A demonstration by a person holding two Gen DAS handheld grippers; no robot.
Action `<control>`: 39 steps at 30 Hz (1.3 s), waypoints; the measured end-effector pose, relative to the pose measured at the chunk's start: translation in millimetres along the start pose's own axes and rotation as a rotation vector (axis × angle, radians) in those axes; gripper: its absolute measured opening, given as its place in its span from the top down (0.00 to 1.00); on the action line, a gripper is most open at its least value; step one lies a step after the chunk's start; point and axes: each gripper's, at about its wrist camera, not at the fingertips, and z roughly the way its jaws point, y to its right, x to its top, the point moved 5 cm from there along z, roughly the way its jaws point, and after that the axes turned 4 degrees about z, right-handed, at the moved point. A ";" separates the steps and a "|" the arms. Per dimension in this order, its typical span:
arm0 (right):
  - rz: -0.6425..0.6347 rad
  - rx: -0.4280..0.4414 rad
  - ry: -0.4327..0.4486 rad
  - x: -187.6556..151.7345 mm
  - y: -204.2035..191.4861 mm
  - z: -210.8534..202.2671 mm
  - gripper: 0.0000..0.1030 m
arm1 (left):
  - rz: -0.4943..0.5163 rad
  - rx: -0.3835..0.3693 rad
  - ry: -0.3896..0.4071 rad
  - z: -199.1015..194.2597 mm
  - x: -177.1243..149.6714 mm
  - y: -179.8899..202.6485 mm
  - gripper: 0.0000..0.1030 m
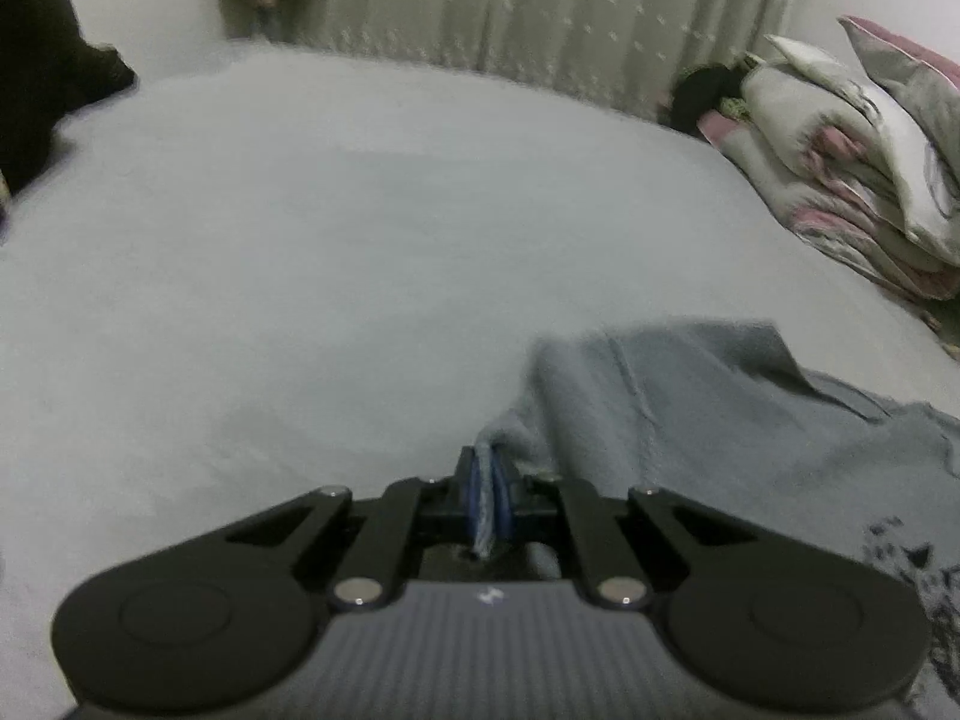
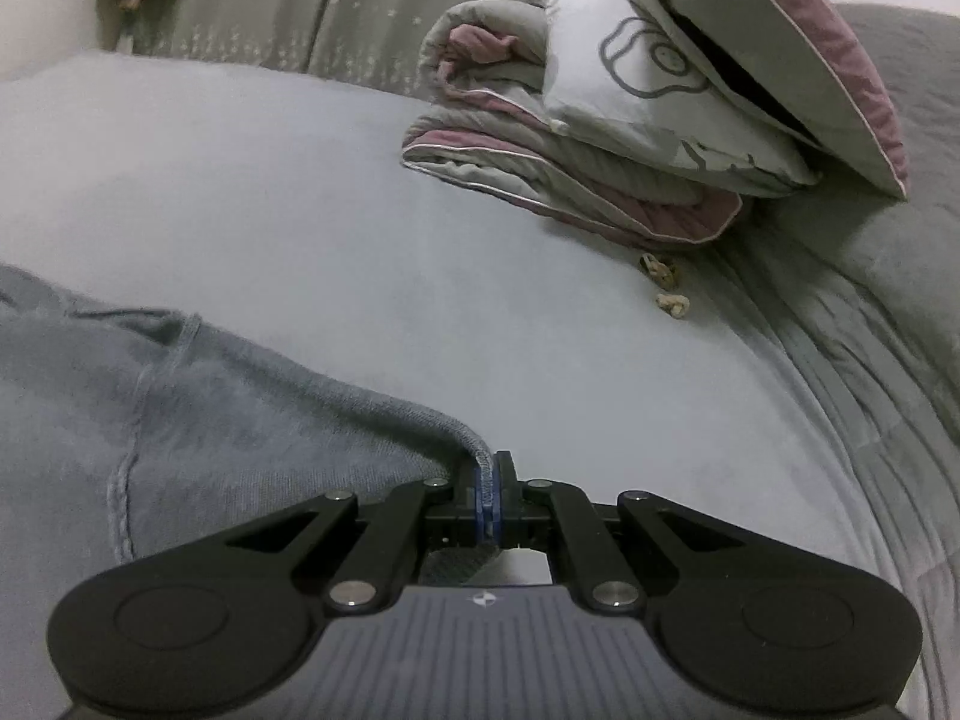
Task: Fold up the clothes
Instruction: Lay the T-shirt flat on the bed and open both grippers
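A blue-grey knitted garment (image 1: 690, 402) lies on the pale bed sheet (image 1: 330, 240), spreading to the lower right in the left wrist view. My left gripper (image 1: 491, 468) is shut on its left edge, with a strip of fabric pinched between the blue pads. In the right wrist view the same garment (image 2: 210, 408) fills the lower left, a seam running down it. My right gripper (image 2: 493, 480) is shut on its hemmed right corner, the cloth drawn up into the pads.
A folded grey and pink quilt with pillows (image 2: 630, 120) is stacked at the bed's far right, also seen as the quilt pile (image 1: 858, 168). Two small tan objects (image 2: 666, 282) lie near it. Dark clothing (image 1: 42, 72) sits at the far left. Curtains (image 1: 540, 6) hang behind.
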 end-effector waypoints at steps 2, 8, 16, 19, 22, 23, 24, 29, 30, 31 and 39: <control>0.033 -0.007 0.036 6.2 7.0 -9.0 0.97 | -0.039 0.020 0.042 -15.8 11.6 -22.4 0.95; 0.081 -0.059 0.066 15.2 8.7 -17.3 0.97 | -0.156 0.086 0.083 -31.1 26.5 -68.1 0.95; -0.067 -0.126 -0.035 -2.7 -25.4 12.3 0.70 | -0.096 0.131 0.022 -8.3 16.4 -64.5 0.66; -0.022 -0.057 0.085 18.2 -32.6 -14.2 0.65 | -0.107 0.159 0.069 -23.3 23.3 -72.4 0.61; -0.084 0.138 0.125 36.1 -77.8 -31.5 0.66 | -0.092 0.137 0.064 -32.9 25.8 -65.2 0.61; -0.101 0.223 0.118 39.4 -99.7 -34.1 0.66 | -0.062 0.116 0.047 -33.3 23.0 -54.0 0.60; -0.091 0.325 0.096 41.9 -122.3 -36.4 0.70 | -0.032 0.094 0.030 -33.8 20.2 -42.8 0.57; 0.007 0.578 -0.018 51.3 -202.9 -25.5 0.97 | 0.121 -0.039 -0.042 -26.1 -6.5 15.9 0.48; 0.017 0.588 -0.039 52.3 -214.3 -19.9 0.97 | 0.144 -0.057 -0.056 -21.3 -13.6 25.7 0.48; 0.004 0.585 -0.077 51.0 -225.1 -11.3 0.97 | 0.161 -0.070 -0.073 -15.4 -21.2 33.5 0.48; -0.031 0.353 -0.039 68.9 -234.1 31.0 1.00 | 0.223 -0.063 -0.073 -4.0 -38.1 40.4 0.44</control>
